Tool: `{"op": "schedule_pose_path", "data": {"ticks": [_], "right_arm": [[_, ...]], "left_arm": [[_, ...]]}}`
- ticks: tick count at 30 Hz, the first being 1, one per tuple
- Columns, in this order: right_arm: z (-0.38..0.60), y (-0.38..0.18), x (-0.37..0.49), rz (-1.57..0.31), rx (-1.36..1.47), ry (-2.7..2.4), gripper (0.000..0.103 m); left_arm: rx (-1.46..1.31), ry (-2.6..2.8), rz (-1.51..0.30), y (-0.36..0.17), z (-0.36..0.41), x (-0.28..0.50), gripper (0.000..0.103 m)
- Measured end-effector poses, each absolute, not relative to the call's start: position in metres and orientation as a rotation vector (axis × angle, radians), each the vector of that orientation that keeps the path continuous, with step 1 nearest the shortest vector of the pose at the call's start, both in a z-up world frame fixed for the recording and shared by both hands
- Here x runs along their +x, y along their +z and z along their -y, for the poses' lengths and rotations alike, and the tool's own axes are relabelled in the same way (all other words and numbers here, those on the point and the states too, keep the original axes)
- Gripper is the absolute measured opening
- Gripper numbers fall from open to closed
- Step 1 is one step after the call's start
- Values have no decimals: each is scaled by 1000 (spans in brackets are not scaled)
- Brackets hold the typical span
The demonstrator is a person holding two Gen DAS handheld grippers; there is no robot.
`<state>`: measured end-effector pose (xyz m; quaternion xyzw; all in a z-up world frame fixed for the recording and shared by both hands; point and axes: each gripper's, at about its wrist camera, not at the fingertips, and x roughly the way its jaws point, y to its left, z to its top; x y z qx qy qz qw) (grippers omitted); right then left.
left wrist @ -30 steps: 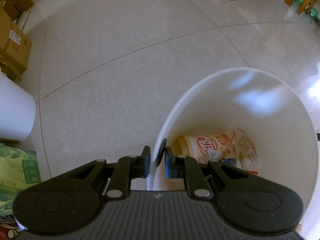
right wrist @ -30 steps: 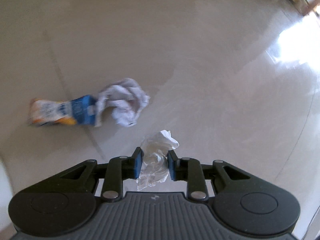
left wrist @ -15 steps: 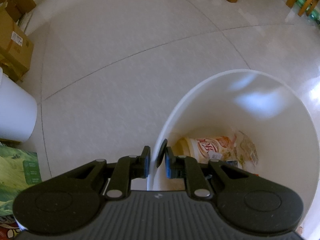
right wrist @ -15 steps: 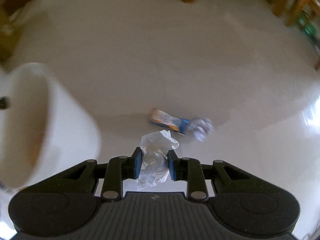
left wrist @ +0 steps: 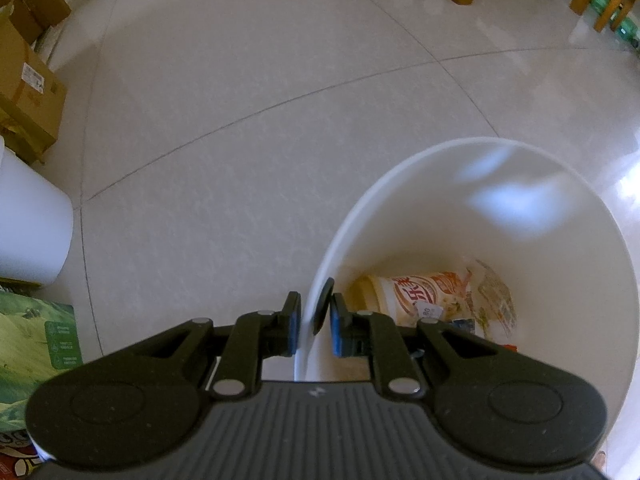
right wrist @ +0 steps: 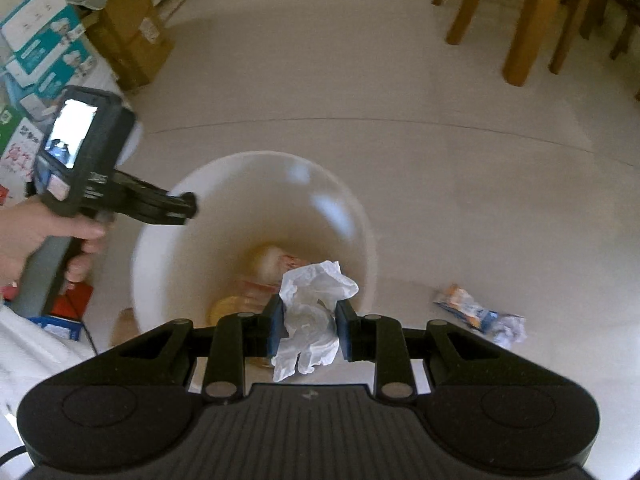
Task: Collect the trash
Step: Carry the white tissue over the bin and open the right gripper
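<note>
Two handheld grippers work over a pale tiled floor (left wrist: 248,128). The left gripper (left wrist: 314,318) pinches the near rim of a white bin (left wrist: 520,208), one finger outside the wall and one inside, apparently to steady the bin and keep its mouth facing up for a drop. The right wrist view shows a person's hand (right wrist: 44,236) holding that gripper's handle at the bin's left rim. The right gripper (right wrist: 310,326) is pressed onto a crumpled white tissue (right wrist: 316,304), which bulges out above and below the pads and hangs just over the near side of the bin's open mouth; it looks ready to be let go there. Inside the bin lies an instant noodle cup (left wrist: 420,296) on its side, along with clear plastic wrapping (left wrist: 494,300). On the floor to the right of the bin, a blue and orange wrapper (right wrist: 466,308) touches a ball of crumpled paper (right wrist: 510,330), both still to be collected. Cardboard boxes (right wrist: 132,36) stand at the floor's far left edge, wooden furniture legs (right wrist: 524,28) at the far right.
</note>
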<state>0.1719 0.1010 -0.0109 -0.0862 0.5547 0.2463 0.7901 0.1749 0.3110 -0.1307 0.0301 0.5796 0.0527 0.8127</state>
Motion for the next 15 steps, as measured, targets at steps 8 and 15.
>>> {"op": "schedule_pose_path", "data": {"ticks": [8, 15], "right_arm": [[-134, -7, 169, -1192, -182, 585, 33], [-153, -22, 169, -1197, -201, 590, 55]], "left_arm": [[54, 108, -1239, -131, -312, 176, 13], [44, 106, -1240, -132, -314, 175, 13]]}}
